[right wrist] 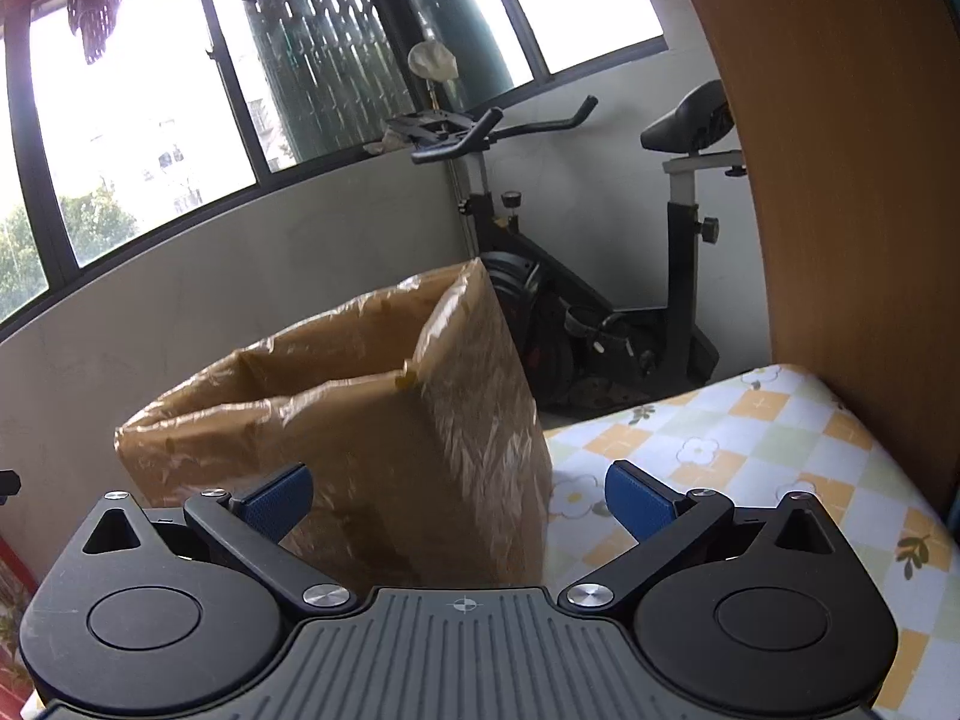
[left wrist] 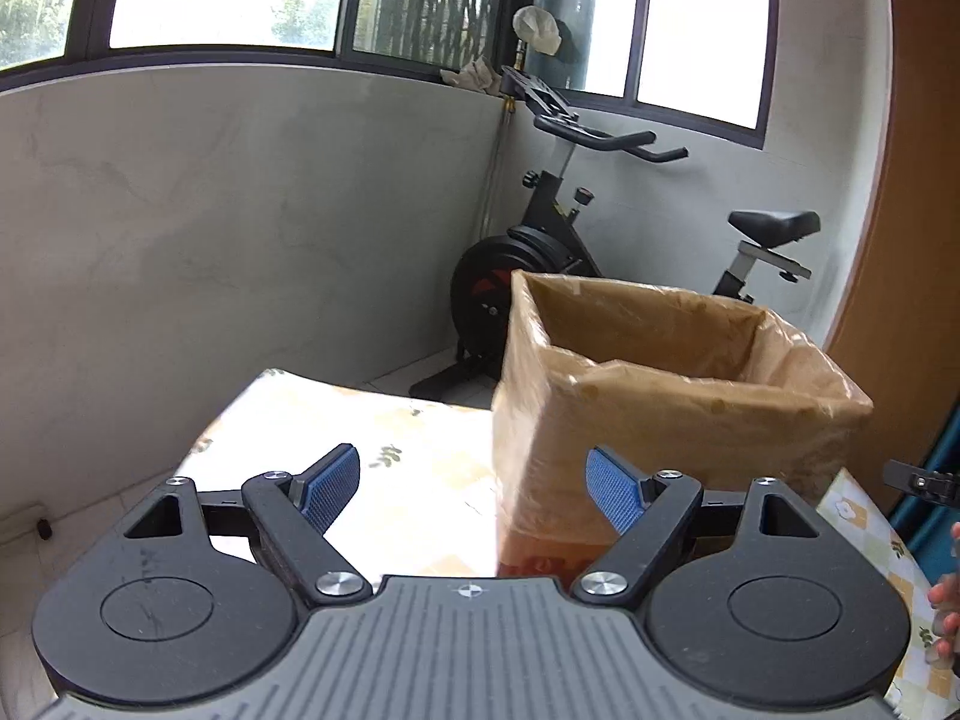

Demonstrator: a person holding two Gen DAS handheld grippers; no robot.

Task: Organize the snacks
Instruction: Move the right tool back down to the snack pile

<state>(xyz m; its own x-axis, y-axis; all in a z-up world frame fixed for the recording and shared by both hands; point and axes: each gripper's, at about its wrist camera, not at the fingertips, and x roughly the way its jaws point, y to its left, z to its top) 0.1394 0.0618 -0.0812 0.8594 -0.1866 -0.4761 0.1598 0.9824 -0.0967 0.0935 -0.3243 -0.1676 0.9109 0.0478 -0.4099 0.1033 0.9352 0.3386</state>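
Cardboard box (left wrist: 672,396) interior out of sight

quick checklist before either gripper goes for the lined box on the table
1. Left gripper open with nothing between its blue pads: ok.
2. Right gripper open and empty: ok.
3. Cardboard box upright on the table, top open: ok.
4. Plastic liner folded over the box rim, though crumpled and uneven: ok.
5. Snacks to sort in view: not ok, none shows in either view.
6. Box contents: cannot tell, the inside bottom is hidden.
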